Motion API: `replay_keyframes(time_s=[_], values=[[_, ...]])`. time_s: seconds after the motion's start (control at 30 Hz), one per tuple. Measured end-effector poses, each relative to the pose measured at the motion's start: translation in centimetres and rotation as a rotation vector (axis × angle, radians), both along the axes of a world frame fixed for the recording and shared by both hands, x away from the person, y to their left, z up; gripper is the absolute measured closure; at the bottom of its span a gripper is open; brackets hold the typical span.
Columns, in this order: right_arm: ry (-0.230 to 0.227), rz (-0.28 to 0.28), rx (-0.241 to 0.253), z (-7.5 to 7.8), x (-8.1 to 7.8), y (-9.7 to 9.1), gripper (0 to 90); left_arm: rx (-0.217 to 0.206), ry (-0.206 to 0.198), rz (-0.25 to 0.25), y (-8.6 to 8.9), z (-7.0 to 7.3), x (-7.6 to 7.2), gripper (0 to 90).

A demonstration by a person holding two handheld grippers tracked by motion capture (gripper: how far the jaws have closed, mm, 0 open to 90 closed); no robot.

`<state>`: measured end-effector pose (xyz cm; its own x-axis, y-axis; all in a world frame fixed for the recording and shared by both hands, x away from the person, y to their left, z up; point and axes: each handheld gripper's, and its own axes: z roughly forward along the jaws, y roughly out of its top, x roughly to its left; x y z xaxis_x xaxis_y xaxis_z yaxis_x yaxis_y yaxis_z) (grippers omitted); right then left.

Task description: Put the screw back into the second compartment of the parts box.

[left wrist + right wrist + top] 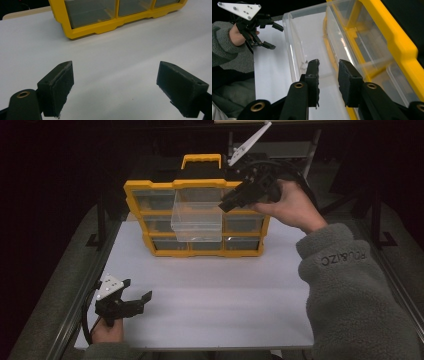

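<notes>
Right tool (223,206) is hovering at the top right corner of the clear drawer (197,221), its jaws standing a little apart with nothing between them. That drawer is sticking well out of the middle column of the yellow organizer (150,185), which is standing at the far end of the white desk (210,285). Left tool (136,296) is resting near the desk's near left corner, jaws spread wide and holding nothing. Grey sleeve (350,290) is showing lettering too blurred to read.

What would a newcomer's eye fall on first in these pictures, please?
The yellow plastic organizer with clear drawers stands at the white table's far edge, one clear drawer pulled halfway out. The right tool sits at that drawer's corner, jaws apart; the left tool rests open, near left.
</notes>
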<state>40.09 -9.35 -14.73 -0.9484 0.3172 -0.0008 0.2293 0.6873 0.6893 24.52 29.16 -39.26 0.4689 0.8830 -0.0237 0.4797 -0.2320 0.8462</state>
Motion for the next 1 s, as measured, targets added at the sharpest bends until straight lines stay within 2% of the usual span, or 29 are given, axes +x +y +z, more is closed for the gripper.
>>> replay_keyframes(time_s=[0.23,0.3,0.37,0.57,0.87,1.0], values=[[0.0,-0.046,0.04,-1.0,-1.0,-3.6,62.4,0.006,-0.009,-0.008,0.0,0.0,-0.1,13.9],[0.016,-0.065,0.056,-1.4,-1.2,-4.5,61.3,-0.005,-0.011,-0.006,-0.1,-0.1,-0.1,13.9],[0.017,-0.085,0.062,-1.8,-1.5,-5.4,60.0,0.007,-0.007,-0.009,-0.1,-0.1,-0.1,13.9],[0.012,-0.117,0.09,-3.1,-2.2,-7.2,57.4,0.008,-0.009,-0.01,-0.1,-0.1,-0.1,13.9],[0.048,-0.166,0.102,-6.3,-2.7,-9.4,51.7,0.002,-0.023,-0.015,-0.4,-0.2,0.0,13.9],[0.071,-0.193,0.106,-7.8,-3.0,-10.3,49.3,0.012,-0.019,-0.018,-0.3,-0.1,0.0,13.9]])
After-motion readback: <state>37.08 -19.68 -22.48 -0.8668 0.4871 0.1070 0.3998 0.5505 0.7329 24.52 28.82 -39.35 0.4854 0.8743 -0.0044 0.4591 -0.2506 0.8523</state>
